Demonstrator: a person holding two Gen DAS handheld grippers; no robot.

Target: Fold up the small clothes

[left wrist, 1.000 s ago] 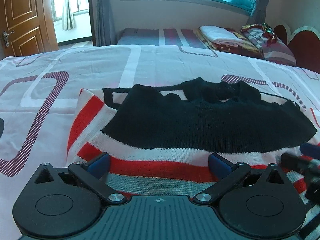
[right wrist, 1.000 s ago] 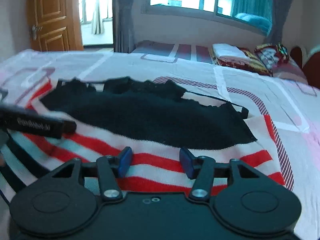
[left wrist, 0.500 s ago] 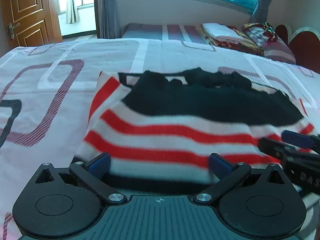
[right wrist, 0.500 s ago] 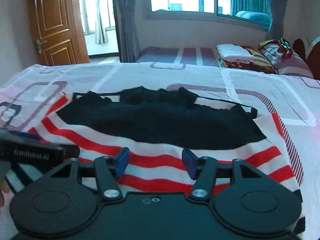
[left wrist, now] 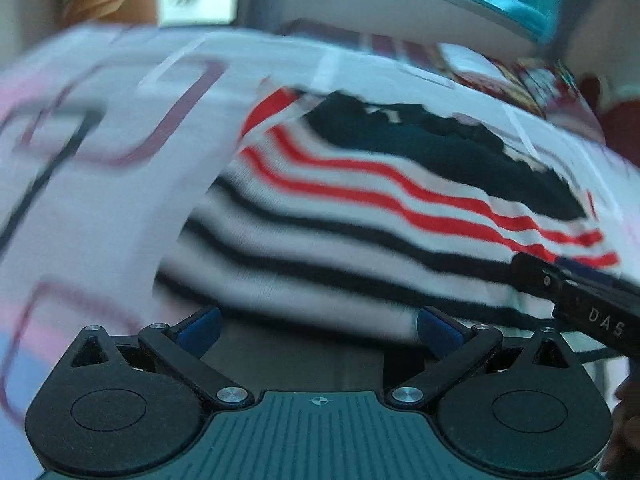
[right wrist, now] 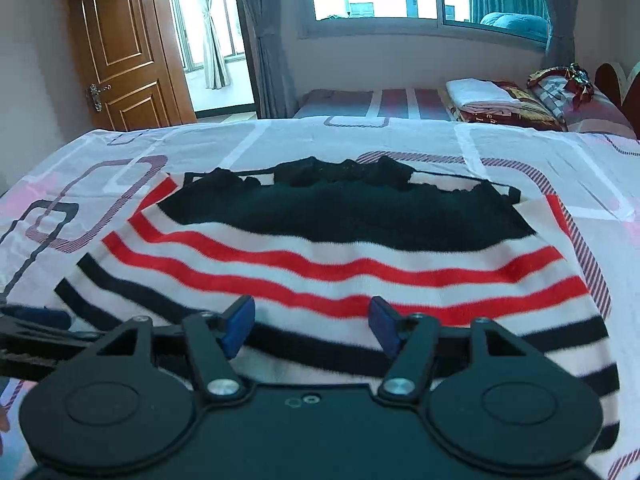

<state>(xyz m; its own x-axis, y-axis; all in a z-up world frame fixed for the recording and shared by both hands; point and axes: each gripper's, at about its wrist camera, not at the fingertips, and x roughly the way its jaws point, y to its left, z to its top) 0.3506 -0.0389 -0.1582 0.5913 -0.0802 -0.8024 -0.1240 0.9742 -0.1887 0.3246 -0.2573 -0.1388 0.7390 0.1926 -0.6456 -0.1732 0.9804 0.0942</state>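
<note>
Right gripper (right wrist: 310,320): jaws have just been opening, nothing pinched, striped hem below
Left gripper (left wrist: 318,328): spread wide, empty
Sweater (right wrist: 340,264): flat on bed (right wrist: 520,148)
Risk: shallow bite drops hem mid-fold, edge skews

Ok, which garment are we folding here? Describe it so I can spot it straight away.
Start from the big bed with the pale sheet printed in rounded rectangles. The striped knit garment lies spread on its near part, just ahead of both grippers. Its black top section and red, then black, stripes on white set it apart from the folded linens stacked by the window.
</note>
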